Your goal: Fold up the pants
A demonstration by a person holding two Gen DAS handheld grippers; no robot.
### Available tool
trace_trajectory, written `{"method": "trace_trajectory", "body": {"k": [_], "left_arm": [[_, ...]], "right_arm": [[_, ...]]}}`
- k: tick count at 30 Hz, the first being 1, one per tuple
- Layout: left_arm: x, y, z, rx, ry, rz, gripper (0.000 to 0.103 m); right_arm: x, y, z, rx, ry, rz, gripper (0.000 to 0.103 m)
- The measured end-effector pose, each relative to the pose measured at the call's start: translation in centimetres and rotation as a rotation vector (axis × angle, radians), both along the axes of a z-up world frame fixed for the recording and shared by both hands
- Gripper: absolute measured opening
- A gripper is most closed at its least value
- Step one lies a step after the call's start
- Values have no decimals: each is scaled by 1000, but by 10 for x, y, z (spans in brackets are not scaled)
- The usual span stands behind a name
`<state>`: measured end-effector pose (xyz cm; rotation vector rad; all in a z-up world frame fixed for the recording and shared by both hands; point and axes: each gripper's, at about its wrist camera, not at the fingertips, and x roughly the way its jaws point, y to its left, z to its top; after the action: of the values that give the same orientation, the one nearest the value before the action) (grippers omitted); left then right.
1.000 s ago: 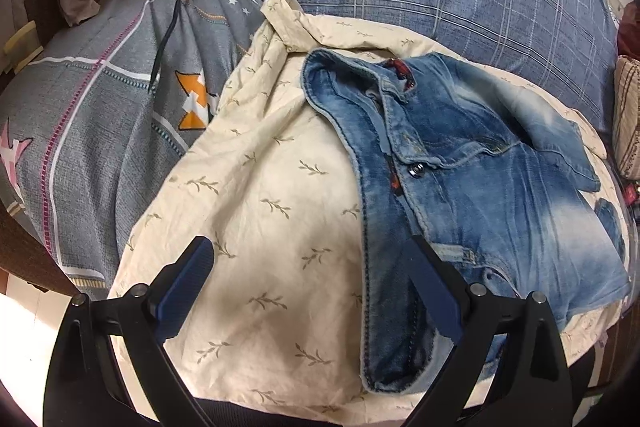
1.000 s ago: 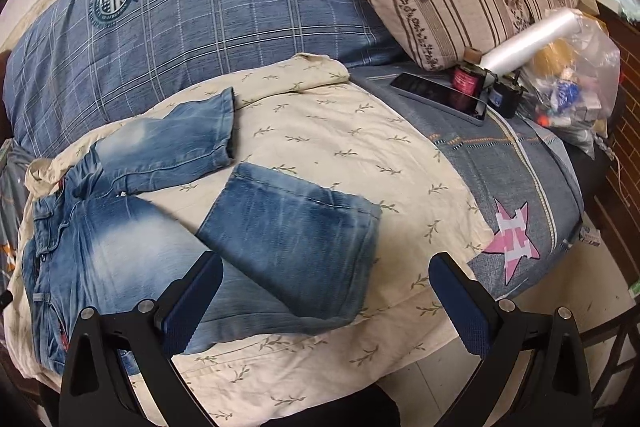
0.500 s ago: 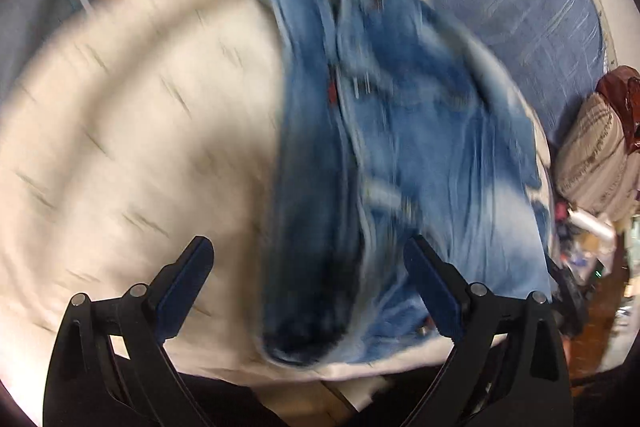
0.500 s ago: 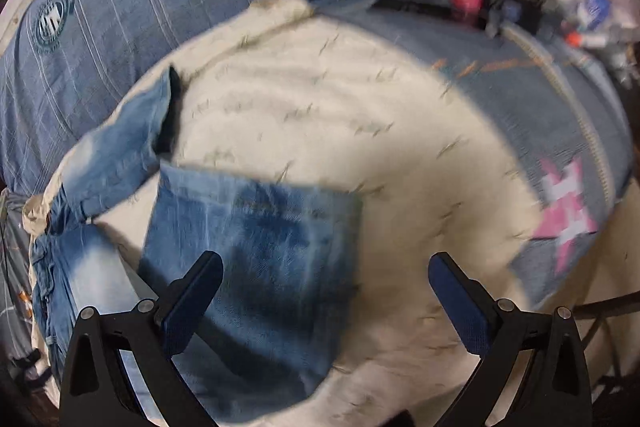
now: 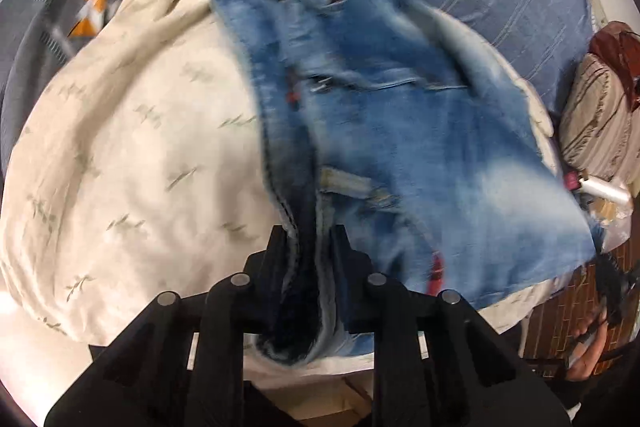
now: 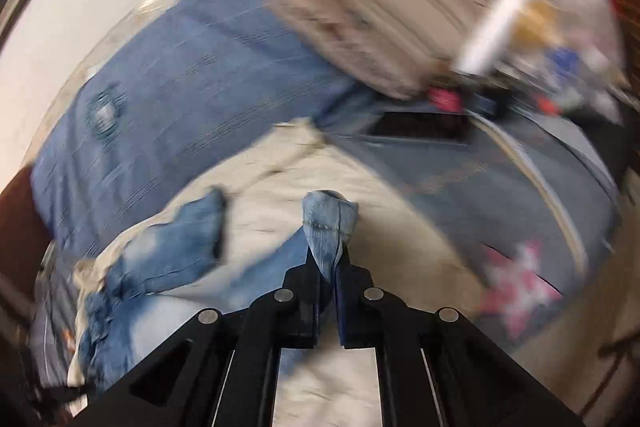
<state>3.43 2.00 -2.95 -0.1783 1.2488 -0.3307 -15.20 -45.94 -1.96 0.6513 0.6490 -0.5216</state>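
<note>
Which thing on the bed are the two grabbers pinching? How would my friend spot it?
Find the cream leaf-print sheet spread on the bed. On it lie faded blue jeans, pinched by the left gripper and the right gripper. Nothing else there is denim.

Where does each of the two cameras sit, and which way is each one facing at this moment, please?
Left wrist: rides the left gripper, looking forward along its fingers, which are clamped on the jeans at the waistband, over the cream sheet.
Right wrist: rides the right gripper, looking past a pinched leg cuff toward the striped pillow; heavily blurred.
Shared: the jeans, cream sheet, blue plaid bedding and striped pillow.
</note>
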Motion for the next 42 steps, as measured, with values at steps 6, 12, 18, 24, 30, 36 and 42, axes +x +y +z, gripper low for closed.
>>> {"method": "trace_trajectory", "body": {"k": [6, 12, 18, 24, 30, 36, 42], "left_arm": [[-2, 14, -8, -28, 13, -4, 20], [-7, 33, 21, -60, -84, -39, 33], [16, 40, 28, -132, -98, 30, 72], [30, 0, -2, -139, 38, 6, 44], [38, -20, -24, 9, 44, 20, 39], [41, 11, 12, -94, -18, 33, 37], [111, 9, 31, -87, -85, 150, 67]], "right_arm": [[-9, -5, -58, 136, 156, -30, 19], [-9, -22, -15, 47, 102, -103, 34], [49, -40, -17, 41, 113, -38, 66], [92, -28, -33, -26, 218, 76, 9], [85, -60, -43, -66, 308, -25, 0], [74, -54, 1, -72, 137, -34, 7], [173, 5, 3, 159, 27, 307, 66]]}}
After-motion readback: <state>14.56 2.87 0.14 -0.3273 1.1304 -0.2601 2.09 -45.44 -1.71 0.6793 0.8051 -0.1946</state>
